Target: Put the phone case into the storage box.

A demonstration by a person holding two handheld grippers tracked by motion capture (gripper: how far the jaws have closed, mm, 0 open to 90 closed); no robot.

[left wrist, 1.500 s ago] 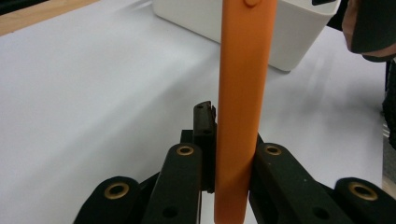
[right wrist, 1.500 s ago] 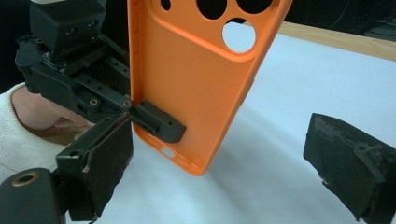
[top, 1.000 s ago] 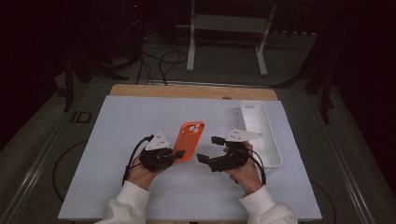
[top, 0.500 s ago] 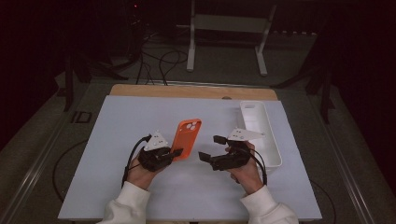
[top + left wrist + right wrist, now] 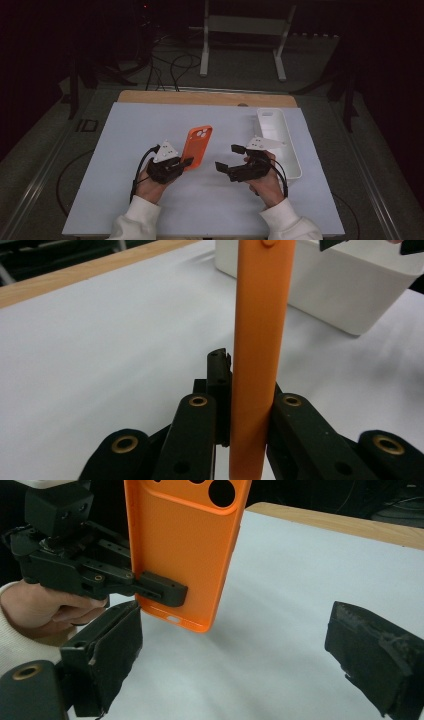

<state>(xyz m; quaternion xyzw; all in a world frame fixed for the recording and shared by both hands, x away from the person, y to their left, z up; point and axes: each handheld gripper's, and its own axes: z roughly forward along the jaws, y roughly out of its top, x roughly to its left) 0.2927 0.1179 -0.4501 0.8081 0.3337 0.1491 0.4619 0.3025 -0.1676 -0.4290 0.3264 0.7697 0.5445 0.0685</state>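
While left claw (image 5: 186, 162) clamps orange phone case (image 5: 196, 145) — right claw (image 5: 231, 156) wide, empty

high: above, looking down | gripper views: close, low | shared: orange phone case (image 5: 196, 145)

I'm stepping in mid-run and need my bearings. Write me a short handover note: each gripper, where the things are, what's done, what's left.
Left gripper: shut on the orange phone case, clamped at its lower edge and held up off the white mat.
Right gripper: open, nothing between its jaws, facing the case from the side.
White tray: on the mat beyond the right hand.
Done: case picked up.
Left: probably a handover to the right gripper or placing it in the tray; not yet begun.
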